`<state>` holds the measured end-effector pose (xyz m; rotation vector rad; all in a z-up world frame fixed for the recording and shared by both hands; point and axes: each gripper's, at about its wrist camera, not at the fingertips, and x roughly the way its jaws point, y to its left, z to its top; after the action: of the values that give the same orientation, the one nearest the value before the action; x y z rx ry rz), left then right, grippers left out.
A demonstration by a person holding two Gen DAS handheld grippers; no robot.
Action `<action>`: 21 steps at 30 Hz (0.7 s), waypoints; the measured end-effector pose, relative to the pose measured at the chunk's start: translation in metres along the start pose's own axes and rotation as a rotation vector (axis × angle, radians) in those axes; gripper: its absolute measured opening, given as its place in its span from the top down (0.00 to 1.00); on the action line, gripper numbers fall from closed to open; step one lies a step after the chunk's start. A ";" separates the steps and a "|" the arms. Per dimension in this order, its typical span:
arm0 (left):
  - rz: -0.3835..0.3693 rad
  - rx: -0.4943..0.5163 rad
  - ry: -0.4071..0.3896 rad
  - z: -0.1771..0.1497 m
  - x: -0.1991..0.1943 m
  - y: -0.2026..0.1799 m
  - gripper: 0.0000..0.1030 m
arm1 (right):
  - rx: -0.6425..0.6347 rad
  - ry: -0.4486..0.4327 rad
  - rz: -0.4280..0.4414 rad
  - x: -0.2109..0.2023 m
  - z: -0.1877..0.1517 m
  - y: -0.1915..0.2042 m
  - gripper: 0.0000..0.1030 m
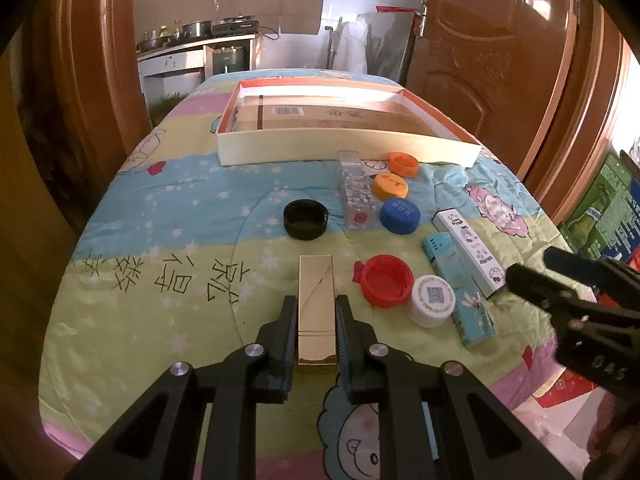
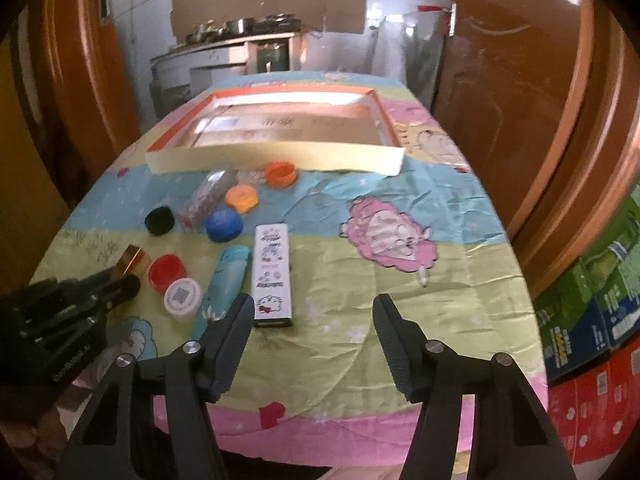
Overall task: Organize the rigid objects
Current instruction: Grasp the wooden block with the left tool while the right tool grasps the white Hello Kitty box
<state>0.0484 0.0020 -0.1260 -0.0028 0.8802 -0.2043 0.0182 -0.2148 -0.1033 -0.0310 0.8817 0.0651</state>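
Note:
My left gripper [image 1: 316, 304] is shut on a gold rectangular box [image 1: 316, 304] that lies lengthwise between its fingers on the quilt; the box also shows in the right wrist view [image 2: 132, 262]. My right gripper [image 2: 314, 304] is open and empty above the quilt, just right of a white cartoon-printed box [image 2: 272, 276]. A light blue box [image 2: 224, 284], a white cap [image 2: 182, 298], a red cap [image 2: 166, 272], a blue cap [image 2: 224, 224], two orange caps [image 2: 242, 198], a black cap [image 2: 160, 220] and a clear tube [image 2: 204, 200] lie to the left.
A shallow white tray with an orange rim [image 1: 344, 148] stands at the far side of the quilt-covered table [image 1: 160, 216]. Wooden doors flank the table. Stacked cartons [image 2: 592, 312] stand at the right.

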 end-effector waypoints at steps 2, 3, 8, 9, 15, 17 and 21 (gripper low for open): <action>-0.009 -0.009 0.004 0.001 -0.001 0.002 0.82 | -0.014 0.010 0.009 0.005 0.001 0.003 0.39; -0.014 -0.014 0.004 0.001 -0.001 0.003 0.82 | -0.021 0.016 0.016 0.009 0.002 0.004 0.39; -0.022 -0.031 0.001 0.003 -0.004 0.007 0.82 | -0.065 0.044 0.006 0.023 0.006 0.011 0.40; -0.022 -0.032 -0.001 0.004 -0.004 0.007 0.82 | -0.075 0.053 0.002 0.028 0.006 0.012 0.44; -0.024 -0.033 -0.018 0.008 -0.009 0.008 0.82 | -0.113 0.058 0.019 0.041 0.017 0.019 0.59; -0.029 -0.037 -0.020 0.010 -0.009 0.009 0.82 | -0.129 0.055 0.028 0.044 0.022 0.025 0.74; -0.027 -0.048 -0.027 0.015 -0.012 0.012 0.82 | -0.131 0.049 0.022 0.046 0.026 0.030 0.74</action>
<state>0.0546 0.0148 -0.1088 -0.0616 0.8587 -0.2081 0.0654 -0.1812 -0.1225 -0.1459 0.9261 0.1428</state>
